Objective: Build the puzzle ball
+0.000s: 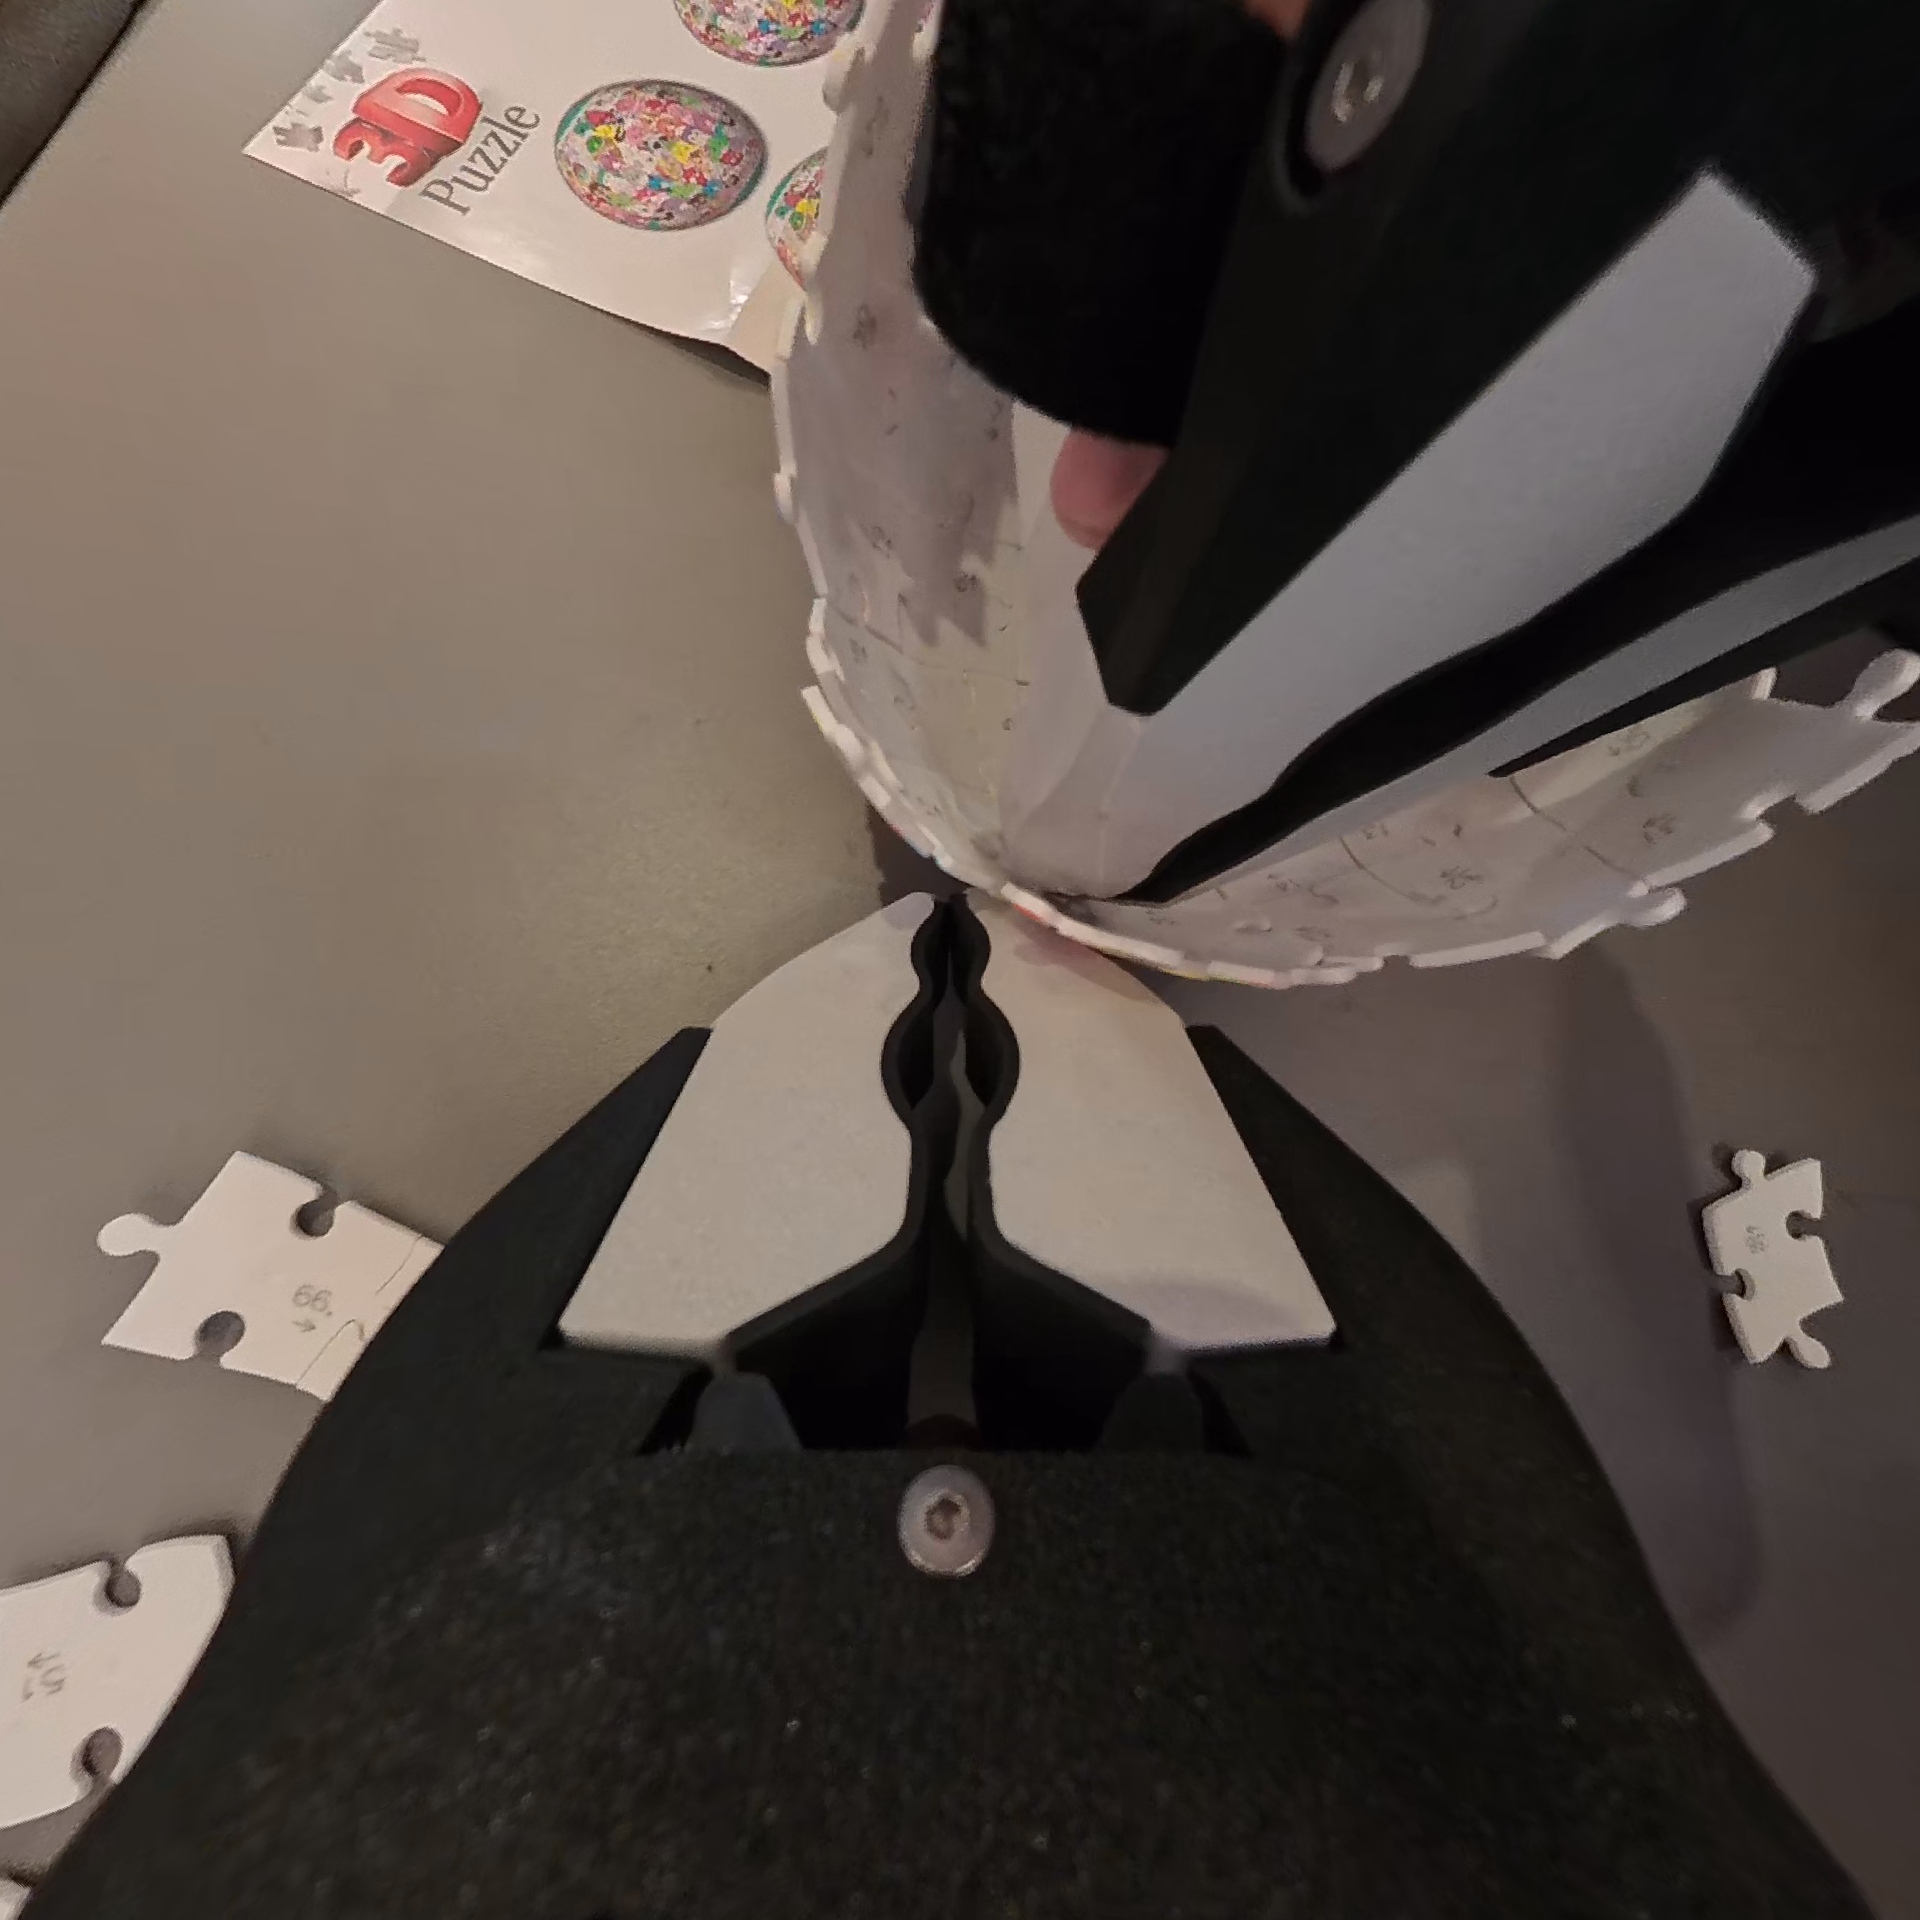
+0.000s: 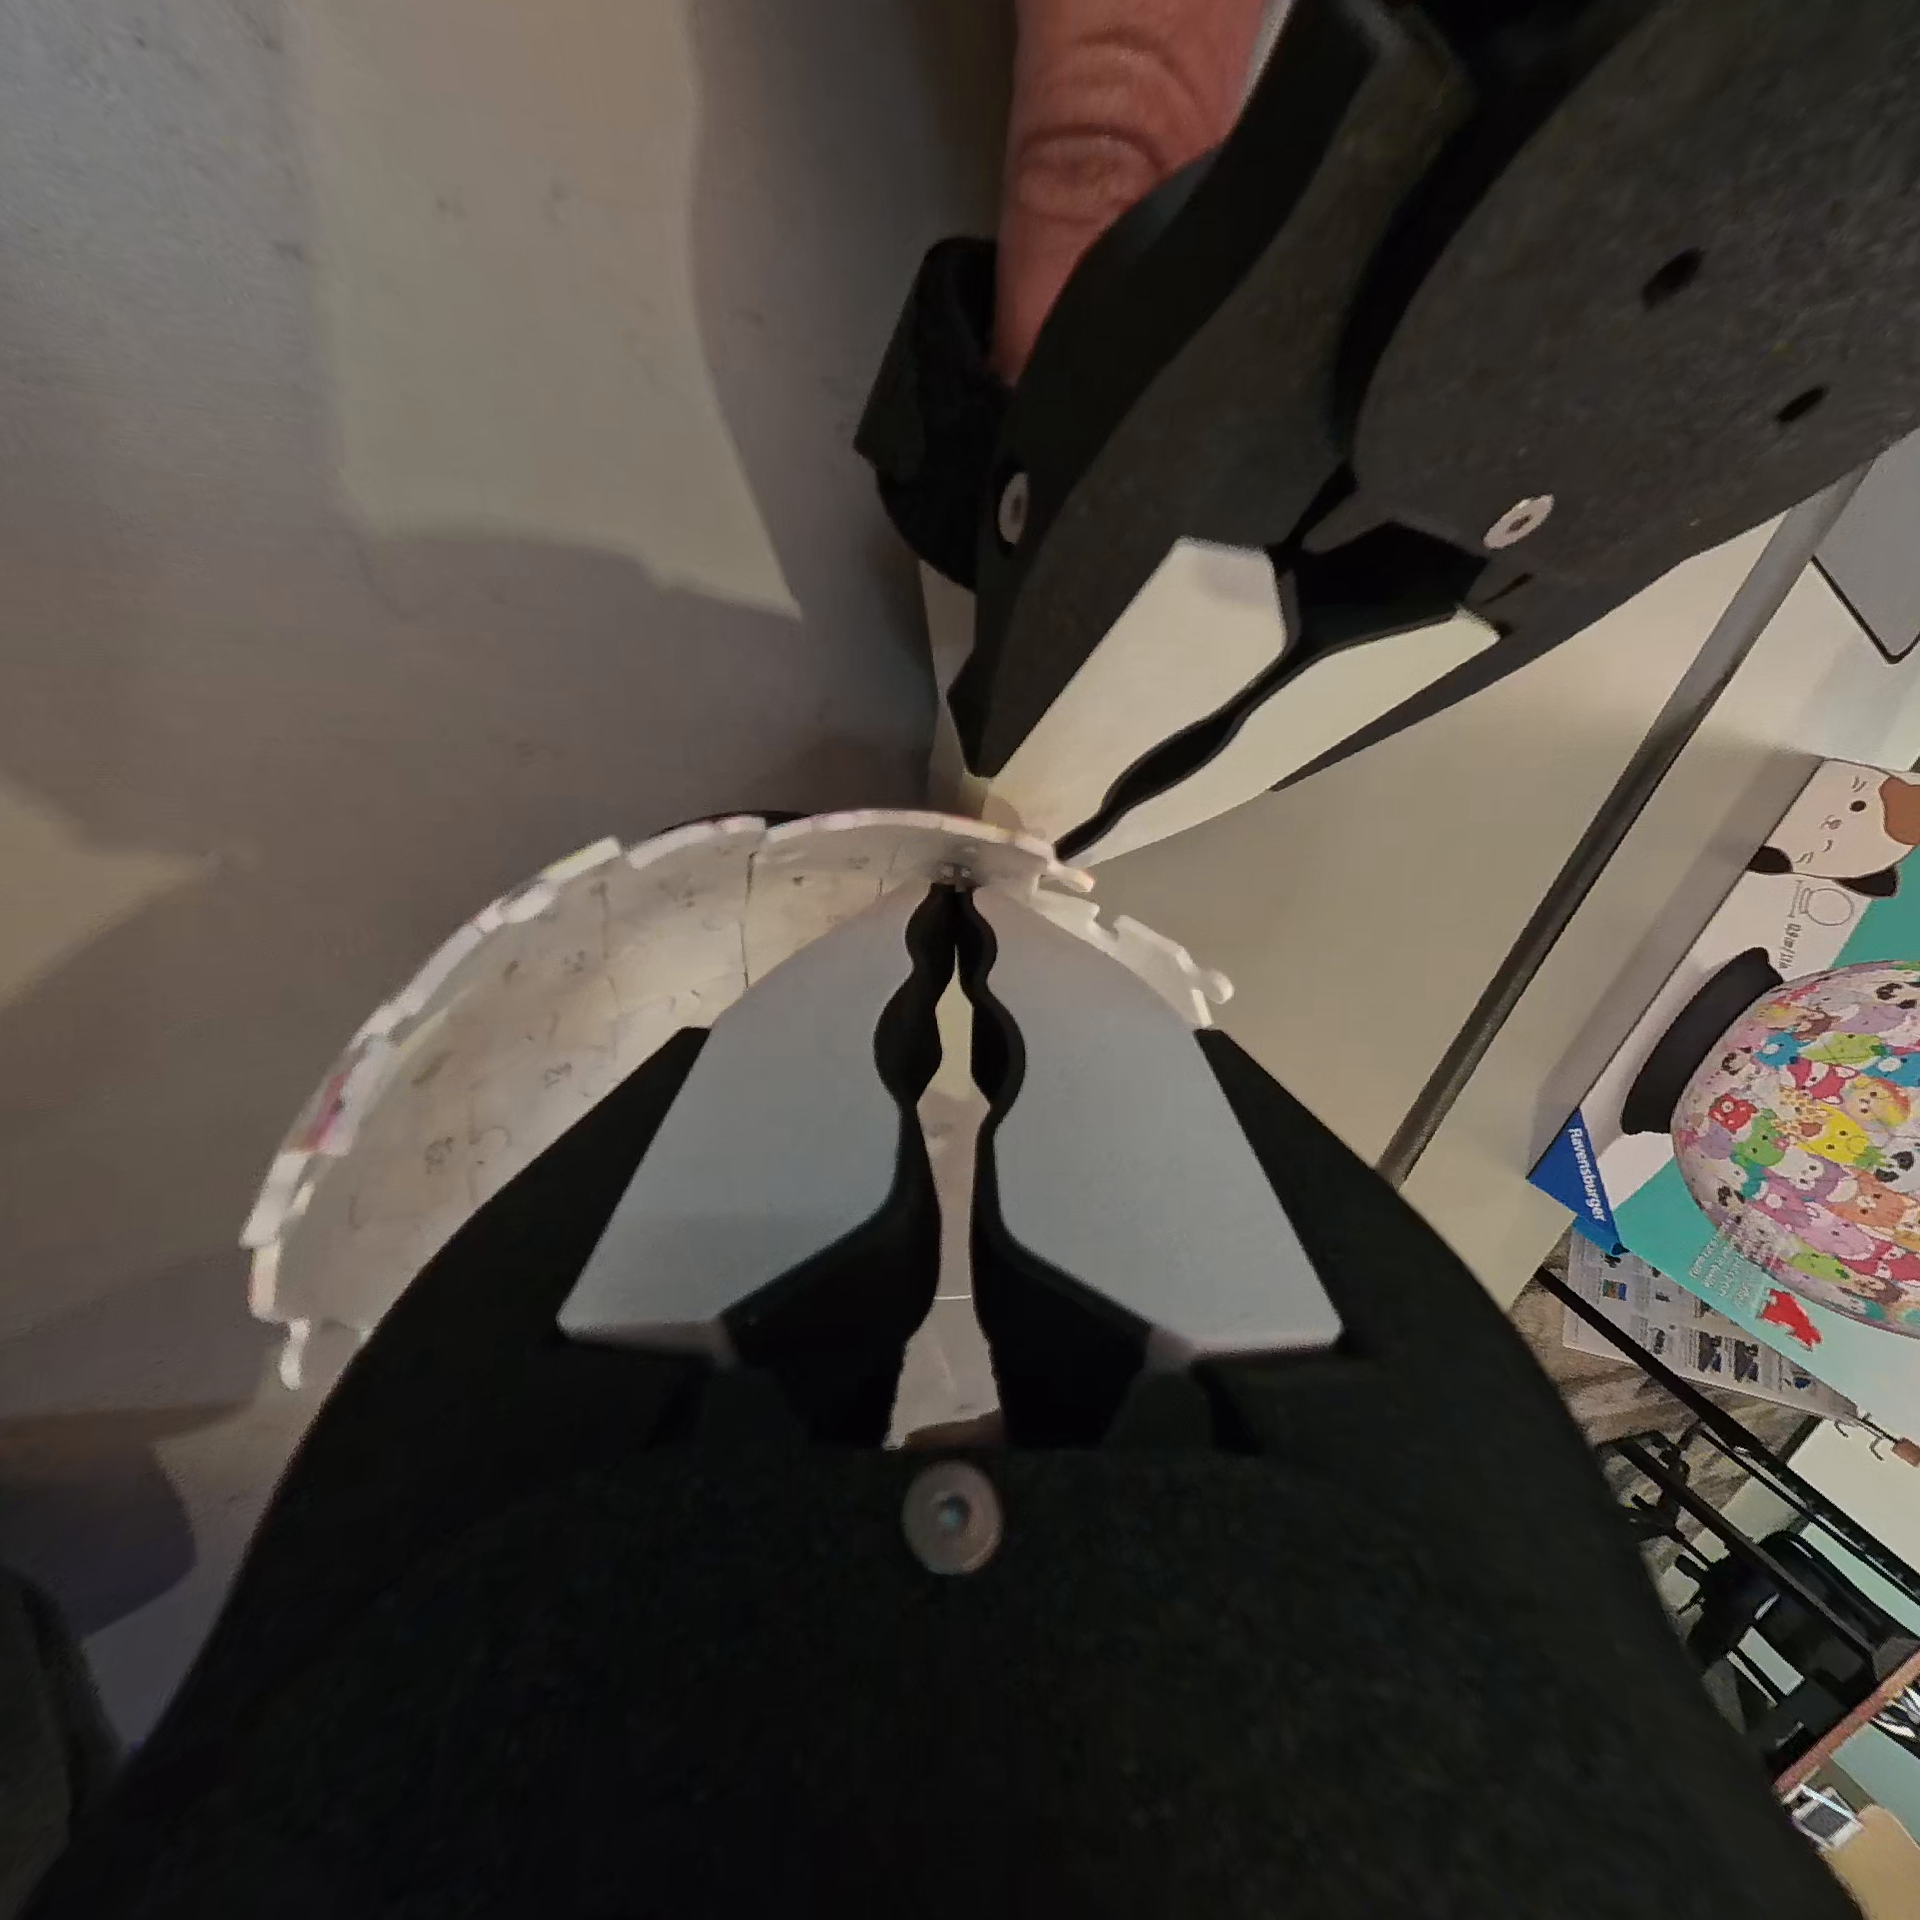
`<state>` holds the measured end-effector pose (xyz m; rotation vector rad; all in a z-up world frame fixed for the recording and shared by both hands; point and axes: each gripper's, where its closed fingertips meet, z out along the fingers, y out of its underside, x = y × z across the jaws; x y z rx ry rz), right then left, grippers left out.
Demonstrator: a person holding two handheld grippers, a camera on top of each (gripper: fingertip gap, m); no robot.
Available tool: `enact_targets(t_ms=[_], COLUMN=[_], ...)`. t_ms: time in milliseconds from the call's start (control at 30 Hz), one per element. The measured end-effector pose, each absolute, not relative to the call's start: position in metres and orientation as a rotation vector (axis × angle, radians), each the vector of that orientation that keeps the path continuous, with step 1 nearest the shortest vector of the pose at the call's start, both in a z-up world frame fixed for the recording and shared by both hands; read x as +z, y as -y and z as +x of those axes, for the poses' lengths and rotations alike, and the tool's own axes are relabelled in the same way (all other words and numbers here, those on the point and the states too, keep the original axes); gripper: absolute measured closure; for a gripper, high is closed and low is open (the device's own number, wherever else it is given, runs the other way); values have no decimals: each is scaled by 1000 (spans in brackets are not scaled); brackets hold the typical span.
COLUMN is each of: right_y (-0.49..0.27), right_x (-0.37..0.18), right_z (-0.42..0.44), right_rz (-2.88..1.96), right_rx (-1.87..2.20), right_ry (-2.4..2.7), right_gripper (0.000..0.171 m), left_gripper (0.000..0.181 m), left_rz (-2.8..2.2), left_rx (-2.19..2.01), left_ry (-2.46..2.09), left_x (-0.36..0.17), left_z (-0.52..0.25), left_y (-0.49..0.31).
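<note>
Right wrist view: puzzle shell [image 2: 582,997] between gripper [image 2: 954,902] tips (closed).

Grey tabletop [image 1: 312,727], matte, lightly marked. Pale wall [image 2: 312,364] with soft shadows across it. White shelf board [image 2: 1299,935] on a slanting grey metal post [image 2: 1621,862]. Dark wire rack [image 2: 1714,1475] lower right, its contents too blurred to tell.

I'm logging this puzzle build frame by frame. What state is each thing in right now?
Puzzle shell: partly built, curved, white inside showing, held up off the table.
Left gripper: shut on the shell's edge.
Right gripper: shut on the shell's edge.
Loose pieces: unattached, white side up on the table.
Instruction sheet: flat on the table.
Puzzle box: lying beside the table.
</note>
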<state>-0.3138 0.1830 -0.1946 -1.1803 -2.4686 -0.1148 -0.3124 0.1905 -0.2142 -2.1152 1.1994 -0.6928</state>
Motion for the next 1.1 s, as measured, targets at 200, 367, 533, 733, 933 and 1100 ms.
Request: enact_targets(t_ms=[200,367,533,733,933,1100], right_y=[-179,-175,-174,-189,-224,-228], right_x=[-199,-199,-198,-146,-70,-76], right_z=[-308,-304,-302,-291,-272,-232], right_rz=[-1219,-1241,-1245,-1282,-1515,-1905], right_rx=[-99,-77,-87,-115,57,309], right_ry=[2505,2526,2534,2356,1827,1438], right_gripper=[171,171,171,171,171,171], left_gripper=[181,181,181,181,181,181], left_rz=[-2119,-2117,-2123,-2161,-2160,-2184], left_rx=[-716,-738,-761,-757,-641,-424], left_ry=[-1196,-1207,-1203,-1105,-940,-740], left_x=[-214,-213,-213,-211,-206,-205], left_z=[-313,-312,-314,-328,-349,-369], left_y=[-190,-187,-185,-190,-201,-208])
